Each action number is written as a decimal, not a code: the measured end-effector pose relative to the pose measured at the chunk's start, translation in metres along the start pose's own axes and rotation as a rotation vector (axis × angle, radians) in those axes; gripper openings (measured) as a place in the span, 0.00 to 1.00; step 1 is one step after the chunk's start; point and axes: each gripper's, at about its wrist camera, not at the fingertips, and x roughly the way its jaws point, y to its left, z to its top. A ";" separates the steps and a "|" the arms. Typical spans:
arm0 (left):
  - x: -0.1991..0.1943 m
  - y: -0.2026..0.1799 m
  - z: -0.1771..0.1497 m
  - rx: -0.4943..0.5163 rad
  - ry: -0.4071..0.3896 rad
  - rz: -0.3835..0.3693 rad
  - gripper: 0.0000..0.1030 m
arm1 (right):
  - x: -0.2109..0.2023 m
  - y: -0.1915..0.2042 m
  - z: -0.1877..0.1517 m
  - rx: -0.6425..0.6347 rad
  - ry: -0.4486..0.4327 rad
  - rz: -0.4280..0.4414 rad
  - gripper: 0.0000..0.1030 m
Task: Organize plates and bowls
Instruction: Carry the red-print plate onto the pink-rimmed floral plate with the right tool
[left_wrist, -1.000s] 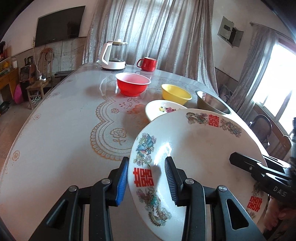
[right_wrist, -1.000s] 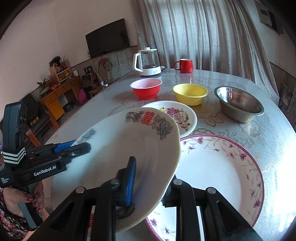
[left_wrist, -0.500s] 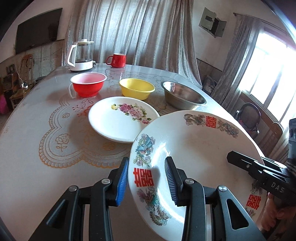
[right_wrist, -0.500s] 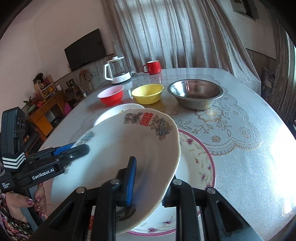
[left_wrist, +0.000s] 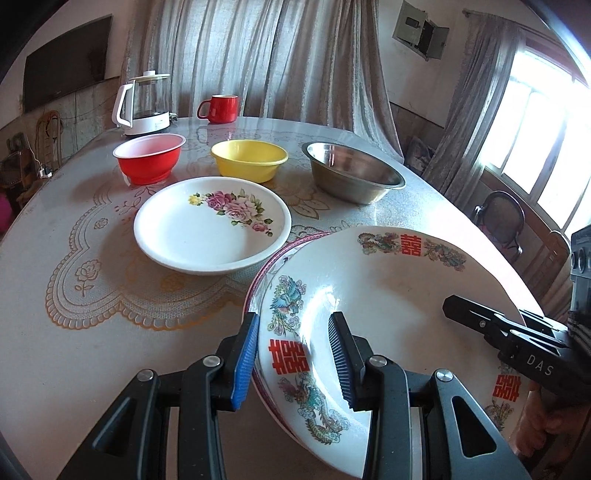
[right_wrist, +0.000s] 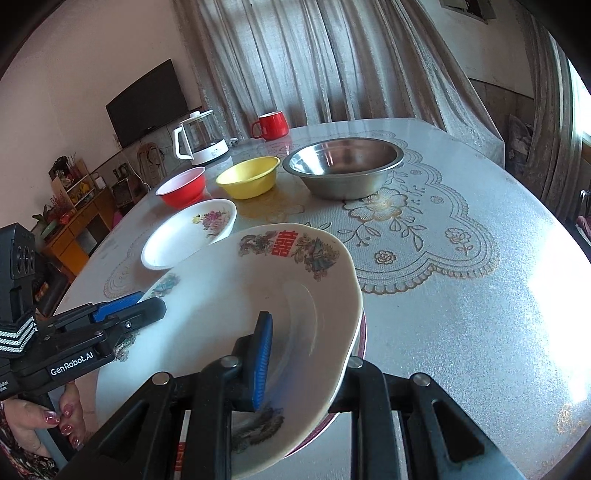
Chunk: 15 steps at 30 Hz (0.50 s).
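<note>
Porcelain, the dragon plate (left_wrist: 388, 306) is being pinched at opposite rims by the left gripper (left_wrist: 293, 360) and right gripper (right_wrist: 306, 354), just over the pink-rimmed plate (left_wrist: 273, 258); it is best being lowered level, centred, before either grip is being eased.

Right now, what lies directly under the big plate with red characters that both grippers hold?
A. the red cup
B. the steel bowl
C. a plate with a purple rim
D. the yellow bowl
C: a purple-rimmed plate shows just below the held plate.

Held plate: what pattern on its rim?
Red double-happiness characters with dragon-and-phoenix motifs on the white plate; left wrist view.
</note>
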 end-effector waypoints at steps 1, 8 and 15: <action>0.001 -0.001 0.000 0.007 -0.001 0.008 0.38 | 0.003 -0.001 -0.001 0.001 0.004 -0.001 0.20; 0.001 -0.003 0.001 0.020 -0.023 0.045 0.37 | 0.018 -0.008 -0.002 0.010 0.029 0.014 0.20; -0.005 -0.011 0.001 0.073 -0.051 0.068 0.36 | 0.010 -0.013 0.001 0.044 0.059 0.039 0.32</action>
